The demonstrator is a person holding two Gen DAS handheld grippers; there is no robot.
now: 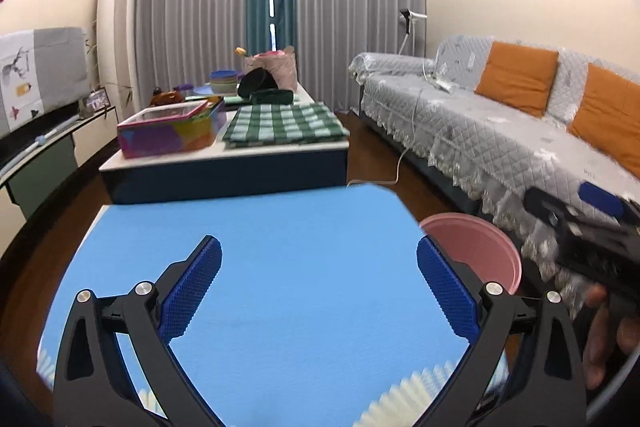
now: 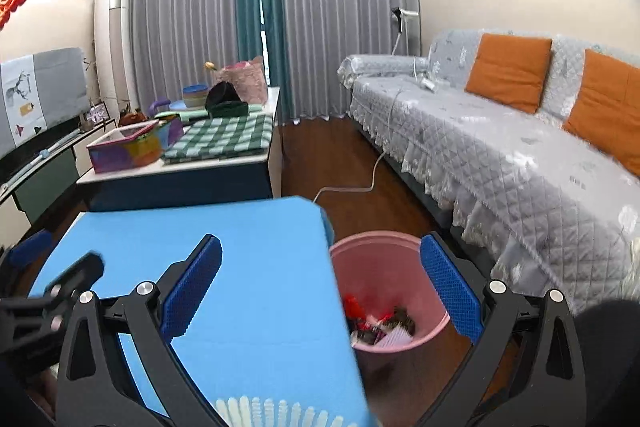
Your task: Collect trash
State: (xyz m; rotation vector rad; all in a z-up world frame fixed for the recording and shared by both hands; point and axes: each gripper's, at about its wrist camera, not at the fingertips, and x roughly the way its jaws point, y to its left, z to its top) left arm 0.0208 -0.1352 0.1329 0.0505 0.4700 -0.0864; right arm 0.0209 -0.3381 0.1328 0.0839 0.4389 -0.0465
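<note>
A pink trash bin [image 2: 384, 267] stands on the floor at the right edge of a blue mat-covered table [image 2: 248, 267]; it holds red and white wrappers [image 2: 376, 323]. My right gripper [image 2: 320, 291] is open and empty, hovering over the table's edge and the bin. My left gripper [image 1: 320, 291] is open and empty above the blue table [image 1: 280, 247]. The bin's rim [image 1: 480, 239] shows at the right of the left wrist view. The right gripper [image 1: 592, 223] appears there at the right edge, blurred. The left gripper [image 2: 52, 291] shows at the left edge of the right wrist view.
A coffee table [image 1: 240, 155] beyond carries a colourful box [image 1: 168, 131], a green checked cloth [image 1: 284, 125] and bowls. A grey-covered sofa [image 2: 500, 147] with orange cushions runs along the right. A white cable [image 2: 360, 183] lies on the wooden floor. A TV stand [image 1: 40, 147] is at left.
</note>
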